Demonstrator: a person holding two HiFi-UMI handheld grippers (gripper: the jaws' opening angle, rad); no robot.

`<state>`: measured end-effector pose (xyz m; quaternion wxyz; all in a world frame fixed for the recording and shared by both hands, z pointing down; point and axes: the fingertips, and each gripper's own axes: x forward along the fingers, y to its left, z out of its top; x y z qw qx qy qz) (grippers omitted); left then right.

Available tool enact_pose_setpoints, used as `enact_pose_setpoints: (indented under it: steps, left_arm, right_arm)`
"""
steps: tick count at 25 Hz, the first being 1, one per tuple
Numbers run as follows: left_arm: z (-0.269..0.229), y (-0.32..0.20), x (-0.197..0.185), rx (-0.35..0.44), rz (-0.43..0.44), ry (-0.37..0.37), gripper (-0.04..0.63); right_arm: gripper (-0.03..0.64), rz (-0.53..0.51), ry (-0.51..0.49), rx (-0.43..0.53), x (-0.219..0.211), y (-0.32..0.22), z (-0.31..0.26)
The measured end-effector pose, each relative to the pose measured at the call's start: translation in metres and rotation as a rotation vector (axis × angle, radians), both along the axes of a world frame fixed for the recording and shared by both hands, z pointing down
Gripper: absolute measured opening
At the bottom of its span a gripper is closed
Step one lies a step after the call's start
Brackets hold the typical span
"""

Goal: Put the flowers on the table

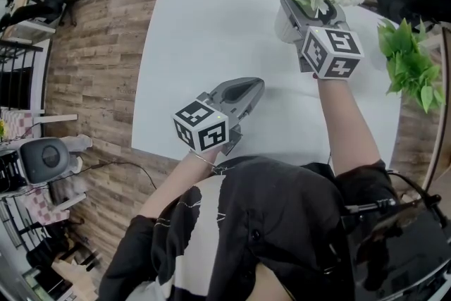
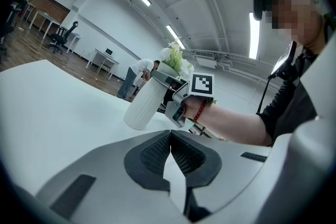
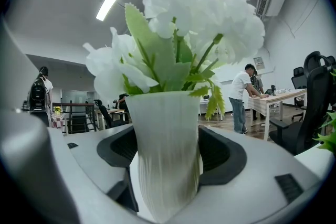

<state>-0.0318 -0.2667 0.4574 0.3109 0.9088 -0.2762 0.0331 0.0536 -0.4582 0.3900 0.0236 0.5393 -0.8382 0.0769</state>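
The right tool (image 1: pixel 292 14) pinches a white vase (image 3: pixel 167 155) holding white flowers (image 3: pixel 199 23) over the table (image 1: pixel 204 46); the left tool (image 2: pixel 169 157) is pressed together, empty.

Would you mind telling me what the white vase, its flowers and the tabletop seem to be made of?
The vase looks like matte white ceramic or plastic, finely ribbed, without glaze shine. The flowers seem artificial, fabric or plastic: stiff, even petals and sawtooth leaves. The table appears smooth matte white laminate, though its core is hidden.
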Motion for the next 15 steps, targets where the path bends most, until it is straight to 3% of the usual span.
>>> enact_pose_setpoints:
  steps: [15]
  left_arm:
    - [0.0045, -0.0027, 0.0065, -0.003, -0.002, -0.003, 0.014]
  right_arm:
    - [0.35, -0.029, 0.018, 0.0, 0.004, -0.0011, 0.0042]
